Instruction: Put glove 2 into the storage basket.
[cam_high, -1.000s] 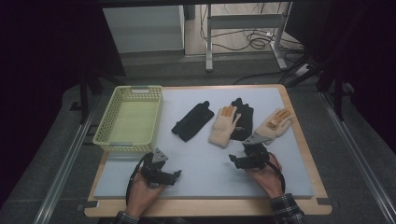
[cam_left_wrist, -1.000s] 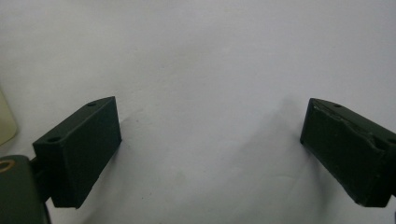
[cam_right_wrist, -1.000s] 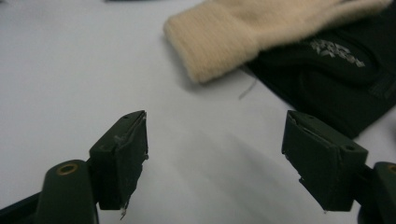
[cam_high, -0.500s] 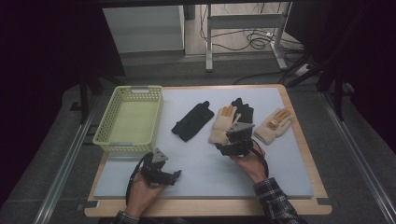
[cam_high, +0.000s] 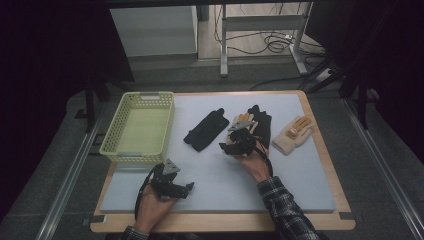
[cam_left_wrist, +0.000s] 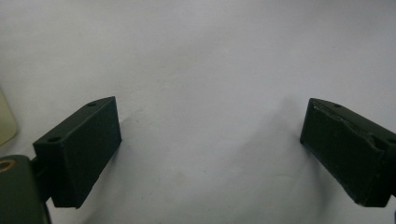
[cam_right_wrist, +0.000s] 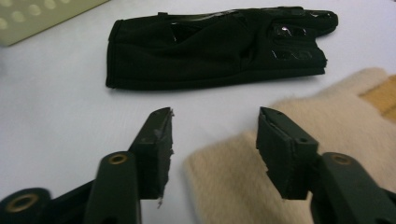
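A: What is on the far left?

B: A yellow basket (cam_high: 137, 129). It sits on the pale mat (cam_high: 220, 185), near the left edge.

A: And just below it?

B: The left gripper (cam_high: 172, 186), in the person's left hand (cam_high: 150, 210). It rests low on the mat, close to the person. In the left gripper view its jaws stand wide apart. Between them is bare mat.

A: What comes next?

B: A black glove (cam_high: 205, 131). It lies flat on the mat, a bit tilted, beside the basket.

A: Then?

B: A tan glove (cam_right_wrist: 322, 154). Its cuff points to the person. The right gripper (cam_high: 239, 142) is over that cuff.

A: Does the right gripper hold it?

B: No. Its jaws have just been closing, but they stand half apart. In the right gripper view the cuff edge lies between them and the pads do not press on it.

A: What is behind the tan glove?

B: Another black glove (cam_high: 262, 120). It touches the tan one and lies partly under it.

A: And far right?

B: One more tan glove (cam_high: 292, 135), with orange on its fingers. It lies alone, just right of the pair.
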